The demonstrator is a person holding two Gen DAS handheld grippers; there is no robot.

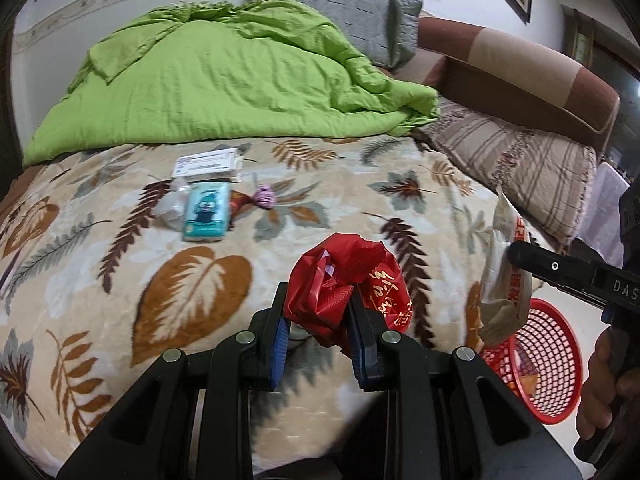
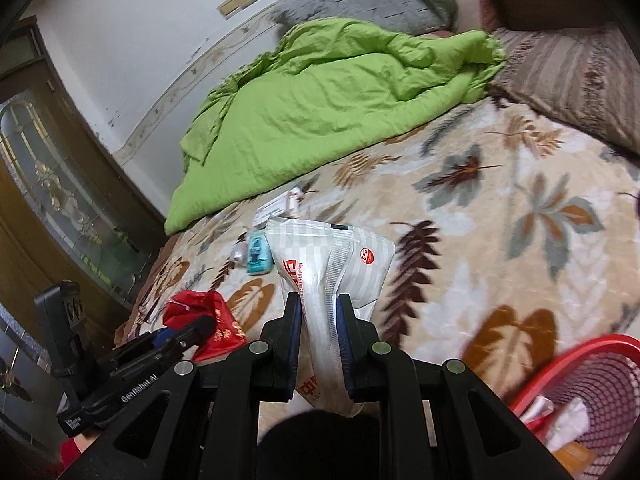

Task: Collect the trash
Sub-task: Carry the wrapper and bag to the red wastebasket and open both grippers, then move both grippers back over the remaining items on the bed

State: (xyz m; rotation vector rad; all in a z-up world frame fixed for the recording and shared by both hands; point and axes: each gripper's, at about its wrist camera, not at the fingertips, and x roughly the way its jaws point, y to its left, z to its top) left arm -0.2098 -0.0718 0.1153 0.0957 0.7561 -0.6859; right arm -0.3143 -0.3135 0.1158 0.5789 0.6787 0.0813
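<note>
**Trash half gathered: two pieces in the jaws, more on the bed**

Trash is partly dealt with. The red mesh basket (image 1: 548,364) stands off the near edge of the bed and already holds a few scraps, paper among them. Both tools are loaded. The left gripper (image 1: 318,332) has its jaws clamped on a crumpled red plastic bag (image 1: 348,284), held above the leaf-patterned blanket (image 1: 120,272). The right gripper (image 2: 319,340) has its jaws closed on a white wrapper (image 2: 340,256) with red print; in the left view it hangs near the basket's rim, though whether it is over the opening is hard to tell. Neither piece has been dropped yet.

Further up the blanket a small cluster waits: a teal packet (image 1: 206,212), a white box (image 1: 210,164) just behind it, clear plastic (image 1: 170,206) beside the packet, and a purple scrap (image 1: 265,197) close by. Judging by this, two drops and several more pickups are left.
</note>
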